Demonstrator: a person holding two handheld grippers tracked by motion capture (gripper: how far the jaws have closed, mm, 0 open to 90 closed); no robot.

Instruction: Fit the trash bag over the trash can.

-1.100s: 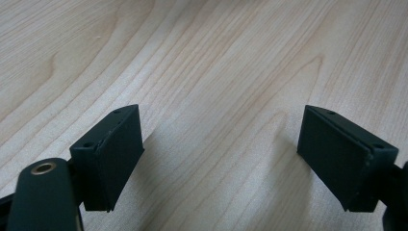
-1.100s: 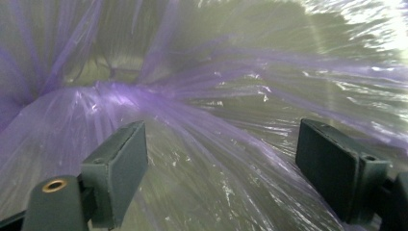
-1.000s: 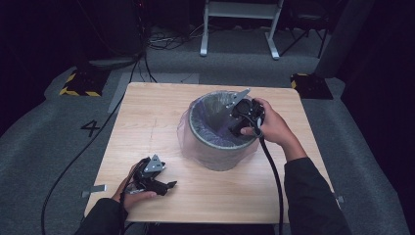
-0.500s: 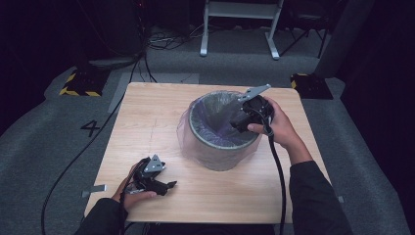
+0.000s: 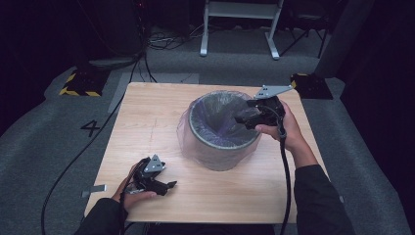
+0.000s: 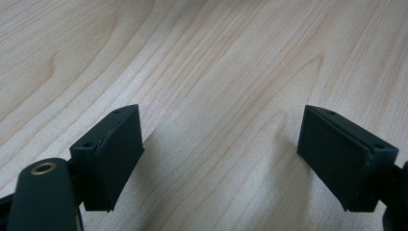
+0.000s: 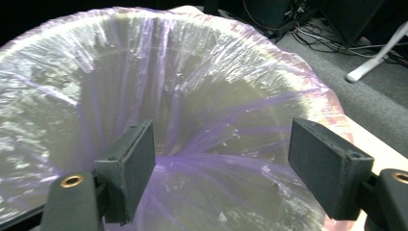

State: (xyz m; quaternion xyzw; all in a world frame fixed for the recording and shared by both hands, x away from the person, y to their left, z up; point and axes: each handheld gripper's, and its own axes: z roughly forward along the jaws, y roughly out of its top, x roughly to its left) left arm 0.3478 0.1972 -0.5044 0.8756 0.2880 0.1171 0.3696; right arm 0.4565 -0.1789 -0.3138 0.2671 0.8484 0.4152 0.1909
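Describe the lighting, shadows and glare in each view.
High view: the wooden table is lit while the floor and background sink into darkness. Left gripper view: even light, the left tongs casting soft shadows on sharp wood grain. Right gripper view: glare glints off the crinkled purple bag lining the bin, with the right tongs open over it; the background is dim.

Lit table (image 5: pixel 147 127), dark surroundings; glare on plastic liner (image 7: pixel 192 96).
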